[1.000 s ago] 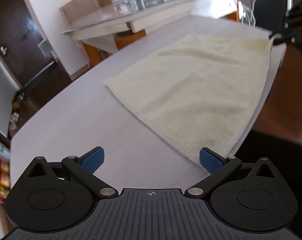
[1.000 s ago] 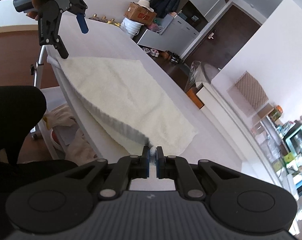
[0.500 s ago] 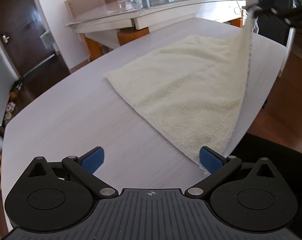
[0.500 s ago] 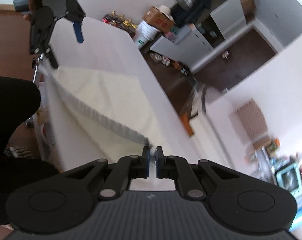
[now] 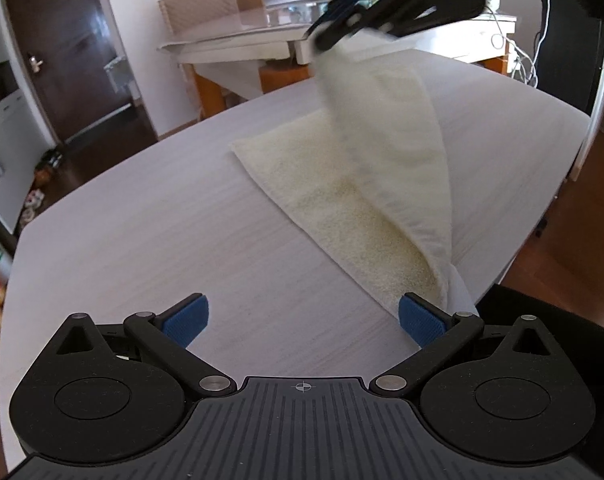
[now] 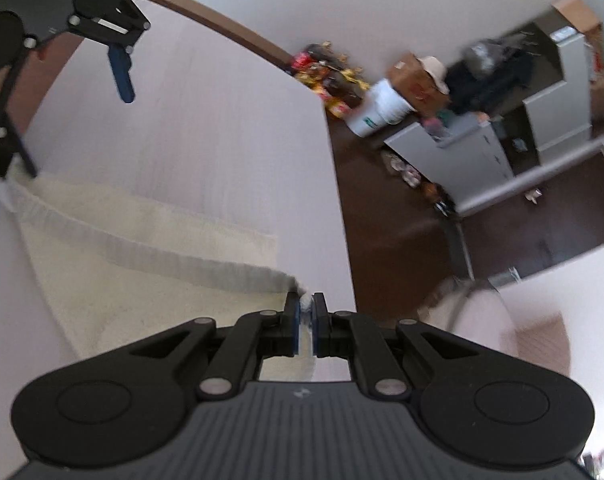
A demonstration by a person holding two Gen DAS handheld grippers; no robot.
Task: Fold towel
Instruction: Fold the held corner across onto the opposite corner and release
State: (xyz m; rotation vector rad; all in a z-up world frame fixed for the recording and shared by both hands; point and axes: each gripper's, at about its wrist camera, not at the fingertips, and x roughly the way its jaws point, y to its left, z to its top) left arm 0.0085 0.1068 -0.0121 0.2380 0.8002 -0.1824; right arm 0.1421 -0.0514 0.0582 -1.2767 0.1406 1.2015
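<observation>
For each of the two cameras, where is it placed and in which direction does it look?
Left wrist: sits on the left gripper, looking down across the table at the towel; its open blue fingers show.
Right wrist: sits on the right gripper, looking along the towel's lifted edge; its fingers pinch a corner.
Shared: towel, table, and each view shows the other gripper.

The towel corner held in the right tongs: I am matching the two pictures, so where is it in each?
Left wrist view: upper middle, the corner hangs from the right tongs.
Right wrist view: lower middle, pinched at.
Shared landmark: the pale table.
</observation>
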